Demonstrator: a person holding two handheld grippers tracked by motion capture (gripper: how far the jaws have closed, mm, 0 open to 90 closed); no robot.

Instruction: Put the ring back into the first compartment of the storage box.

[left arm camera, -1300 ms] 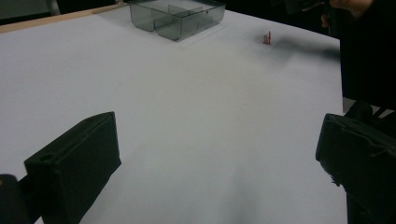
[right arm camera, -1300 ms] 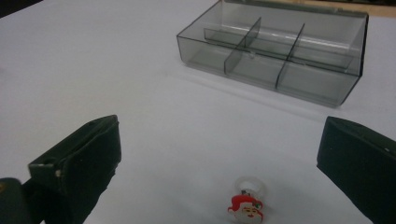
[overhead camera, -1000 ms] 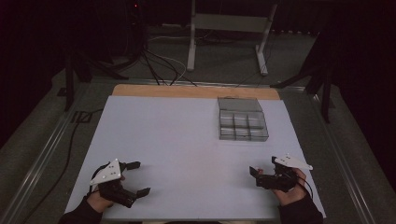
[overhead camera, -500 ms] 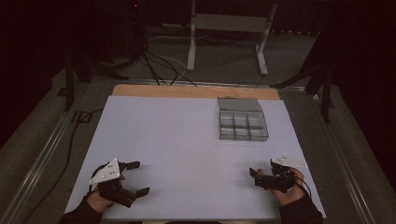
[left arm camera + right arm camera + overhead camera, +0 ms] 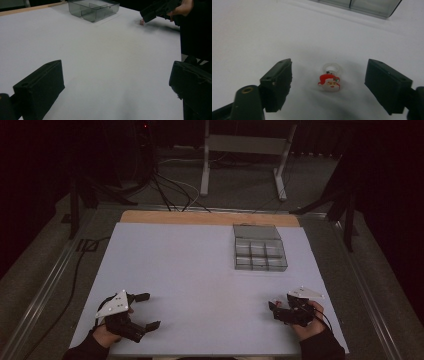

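A small Santa-face ring (image 5: 329,83) with a clear band lies flat on the white table (image 5: 200,280). My right gripper (image 5: 329,67) straddles it, one black jaw on each side with a gap to the ring on both. Its jaws have just been closing and touch nothing. From above, the right gripper (image 5: 274,309) sits low at the table's near right. The left gripper view shows the ring (image 5: 141,22) as a pink speck under the right gripper (image 5: 150,15). My left gripper (image 5: 150,310) rests open and empty at the near left, with bare table between its jaws (image 5: 116,67).
A clear grey compartment box (image 5: 236,247) stands on the far right half of the table, beyond the right gripper; its wall (image 5: 362,6) edges the right gripper view. A wooden strip (image 5: 200,217) runs along the far edge. Cables and a metal stand are on the floor behind.
The right gripper's jaws have narrowed and its hand has shifted slightly. The left gripper has stayed still.
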